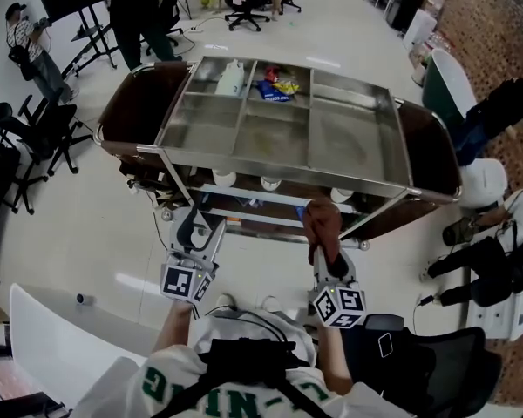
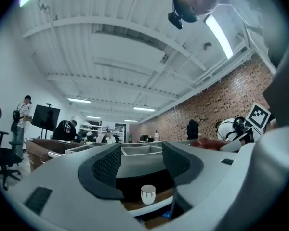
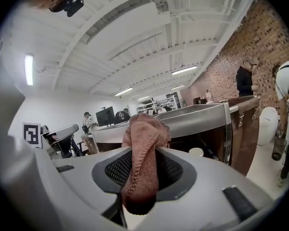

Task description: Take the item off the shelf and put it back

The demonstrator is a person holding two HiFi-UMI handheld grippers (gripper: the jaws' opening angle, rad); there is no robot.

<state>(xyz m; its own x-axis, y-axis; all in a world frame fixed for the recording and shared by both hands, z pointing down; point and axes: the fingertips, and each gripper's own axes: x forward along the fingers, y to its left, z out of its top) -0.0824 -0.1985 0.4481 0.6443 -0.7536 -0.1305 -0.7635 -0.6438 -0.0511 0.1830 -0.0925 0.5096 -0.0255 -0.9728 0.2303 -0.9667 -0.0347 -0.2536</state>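
- Cloth (image 3: 143, 158), reddish brown and knitted, is pinched between the closed jaws of the right gripper (image 3: 142, 177). It bunches up above the pads, and a fold hangs below them.
- From the head view the same cloth (image 1: 322, 223) sticks out past the tip of the right gripper (image 1: 328, 259), at the near edge of the cart (image 1: 279, 173). Whether it touches the lower shelf (image 1: 270, 205) cannot be told.
- Jaws of the left gripper (image 2: 140, 163) stand apart with nothing between the pads.
- Straight ahead of the left gripper, seen through the gap, a white cup (image 2: 148, 194) stands on that lower shelf.
- Ahead of both grippers the cart's steel top is split into compartments. The far ones hold a white bag (image 1: 231, 78) and coloured packets (image 1: 275, 88).
- Beyond the cart stand office chairs (image 1: 247, 3) and people (image 1: 138, 11).
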